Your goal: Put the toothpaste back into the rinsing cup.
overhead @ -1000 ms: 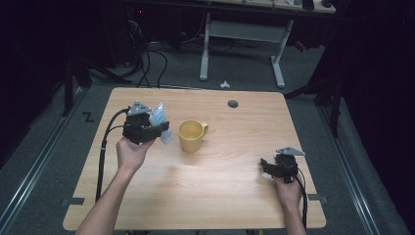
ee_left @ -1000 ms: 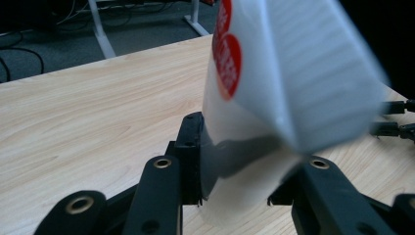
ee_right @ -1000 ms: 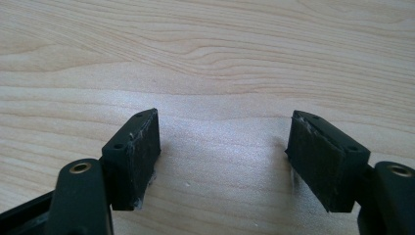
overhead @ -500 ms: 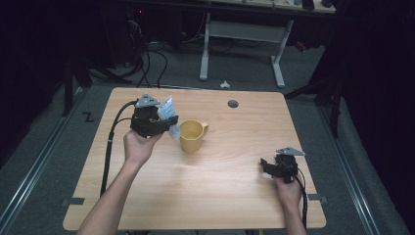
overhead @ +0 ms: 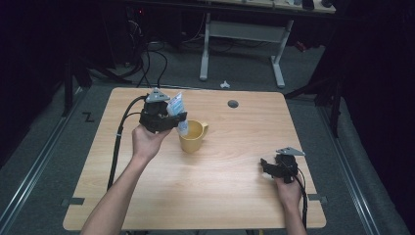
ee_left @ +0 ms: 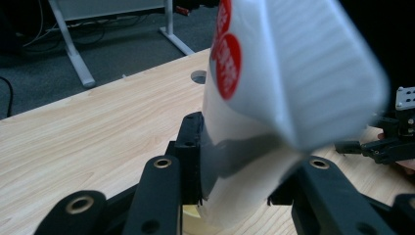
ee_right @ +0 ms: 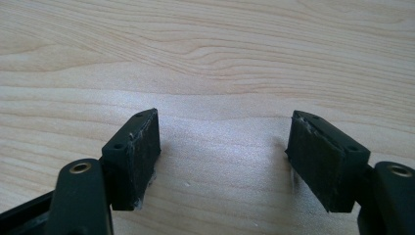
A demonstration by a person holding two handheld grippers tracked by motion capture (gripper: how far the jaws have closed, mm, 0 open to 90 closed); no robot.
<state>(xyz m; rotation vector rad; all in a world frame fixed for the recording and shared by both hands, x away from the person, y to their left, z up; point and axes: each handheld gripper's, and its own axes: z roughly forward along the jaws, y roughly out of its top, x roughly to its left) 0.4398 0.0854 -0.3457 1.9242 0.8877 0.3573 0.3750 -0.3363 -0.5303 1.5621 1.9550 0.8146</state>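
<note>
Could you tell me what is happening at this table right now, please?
A person works at a wooden table with a gripper in each hand. The left gripper is shut on a white packet with red round marks, holding it over the yellow mug, the packet's lower end at the mug's mouth. The right gripper rests low at the table's near right, jaws open and holding nothing. It looks as though the packet is being put or emptied into the mug.

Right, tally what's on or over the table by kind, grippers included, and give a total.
Yellow mug: 1
White packet with red dots, held over the mug: 1
Black grippers, left gripper and right gripper: 2
Total: 4
</note>
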